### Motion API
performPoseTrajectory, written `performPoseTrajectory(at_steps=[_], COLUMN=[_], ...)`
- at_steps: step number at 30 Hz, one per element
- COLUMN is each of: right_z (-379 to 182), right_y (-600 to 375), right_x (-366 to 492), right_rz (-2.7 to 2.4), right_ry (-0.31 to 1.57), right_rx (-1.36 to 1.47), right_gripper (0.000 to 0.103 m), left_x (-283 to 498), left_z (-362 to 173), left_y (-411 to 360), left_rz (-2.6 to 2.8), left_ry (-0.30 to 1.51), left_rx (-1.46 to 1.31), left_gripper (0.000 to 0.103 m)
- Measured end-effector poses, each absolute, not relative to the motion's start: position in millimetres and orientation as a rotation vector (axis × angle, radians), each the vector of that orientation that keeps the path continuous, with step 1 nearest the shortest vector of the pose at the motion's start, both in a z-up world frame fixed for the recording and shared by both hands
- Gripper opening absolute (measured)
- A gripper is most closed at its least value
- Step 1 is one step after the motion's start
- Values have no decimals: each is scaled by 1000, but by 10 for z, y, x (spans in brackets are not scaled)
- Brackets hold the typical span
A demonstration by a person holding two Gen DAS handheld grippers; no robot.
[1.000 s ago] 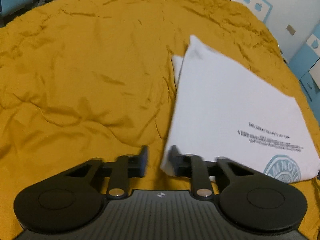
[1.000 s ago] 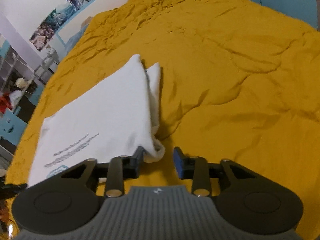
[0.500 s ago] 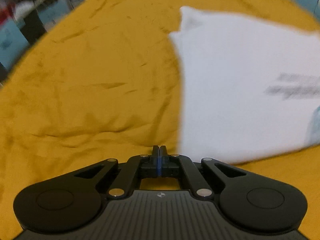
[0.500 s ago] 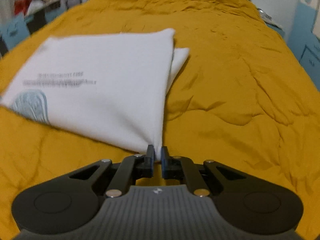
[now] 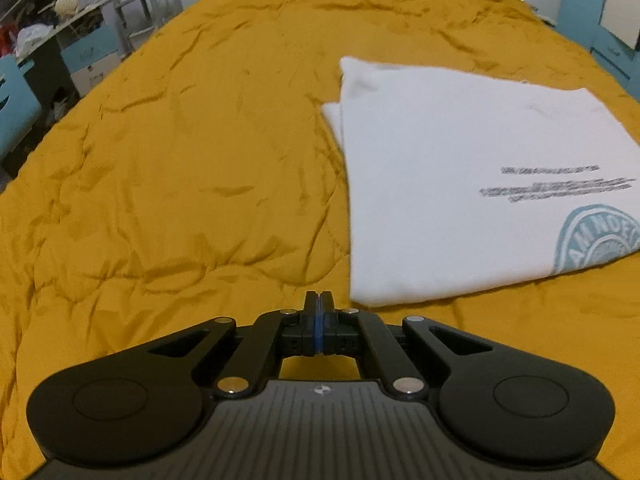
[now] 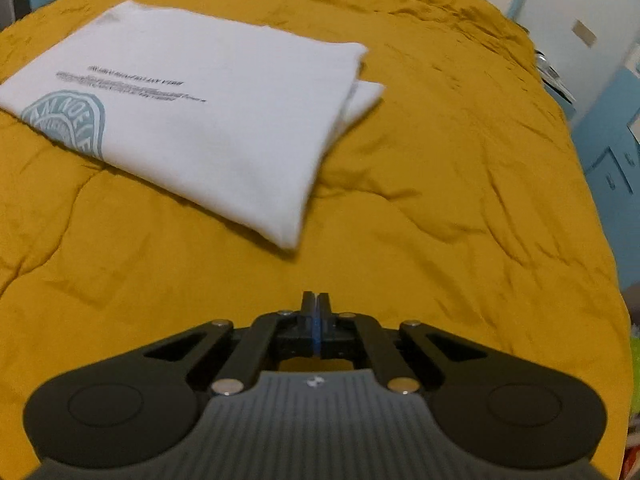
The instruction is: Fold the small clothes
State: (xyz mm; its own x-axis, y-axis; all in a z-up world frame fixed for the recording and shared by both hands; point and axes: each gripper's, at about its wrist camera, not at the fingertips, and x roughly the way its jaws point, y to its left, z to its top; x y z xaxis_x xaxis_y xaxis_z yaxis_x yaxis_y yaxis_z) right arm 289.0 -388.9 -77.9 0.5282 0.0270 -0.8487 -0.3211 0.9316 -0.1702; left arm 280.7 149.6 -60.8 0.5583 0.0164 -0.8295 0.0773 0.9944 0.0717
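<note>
A white T-shirt [image 5: 452,184] with grey text and a pale blue round print lies folded flat on the mustard-yellow bedspread [image 5: 180,160]. It also shows in the right wrist view [image 6: 192,112], up and to the left. My left gripper [image 5: 319,300] is shut and empty, just left of the shirt's near corner and apart from it. My right gripper [image 6: 315,300] is shut and empty, a short way below the shirt's near corner, over bare bedspread [image 6: 440,200].
Shelves and a metal rack [image 5: 136,16] with clutter stand past the bed's left edge in the left wrist view. Blue cabinets [image 6: 612,160] and a wall line the right side in the right wrist view.
Both grippers were open at the shirt's near corners a second ago. They have shut and pulled back from the shirt, which now lies free of them.
</note>
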Motion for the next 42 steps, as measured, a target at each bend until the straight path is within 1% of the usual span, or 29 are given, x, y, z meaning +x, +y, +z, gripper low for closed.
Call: performPoseTrajectory(at_steps=[7, 9, 11, 12, 14, 18, 22, 24, 27, 30, 31, 32, 33, 35, 36, 38, 40, 42], right_z=[-508, -475, -475, -488, -532, -795, -1096, -1171, -1158, -1028, -992, -946, -905, -844, -828, -802, -789, -793], right_y=[-3740, -3632, -3516, -3466, -3410, -3385, -3548, -3630, -3619, -3562, -3568, -3590, -3616, -3661, -3686, -3727, -3789, -3825], right_x=[2818, 2901, 3003, 3057, 3154, 3324, 3347, 3339, 3338, 3330, 3310, 3298, 3297, 3317, 3343, 3399, 3471, 3558], right_rz=[220, 210, 197, 190, 177, 147, 132, 122, 107, 100, 97, 97, 94, 69, 55, 30, 5, -19], right_ry=[895, 857, 818, 803, 781, 827, 885, 885, 881, 860, 849, 838, 833, 826, 823, 816, 810, 810], right_rx=[-301, -265, -233, -222, -187, -118, 5, 88, 109, 86, 93, 111, 134, 168, 182, 217, 269, 296], right_gripper=[0, 0, 0, 1, 10, 11, 11, 10, 11, 19, 26, 30, 32, 46, 49, 57, 59, 61], left_x=[2860, 2900, 2958, 2979, 3027, 3049, 3016, 3000, 2980, 2916, 2905, 2904, 2932, 2983, 3034, 3123, 3205, 3267], left_z=[-389, -380, -441, -485, -608, -883, -1085, -1118, -1047, -848, -790, -743, -698, -646, -633, -611, -599, -603], left_y=[1297, 1231, 1163, 1141, 1117, 1172, 1186, 1143, 1111, 1105, 1100, 1095, 1086, 1064, 1046, 989, 912, 810], left_rz=[-59, -62, -60, -57, -60, -14, 41, 54, 78, 74, 62, 48, 31, 2, -15, -44, -60, -74], left_ry=[882, 861, 879, 889, 905, 964, 969, 956, 930, 859, 842, 829, 820, 812, 814, 820, 815, 807], left_rx=[36, 20, 16, 18, 9, -12, 13, 36, 36, 9, -8, -25, -43, -77, -96, -129, -135, -136], left_gripper=[0, 0, 0, 0, 0, 0, 0, 0, 1, 4, 4, 4, 4, 4, 4, 5, 11, 21])
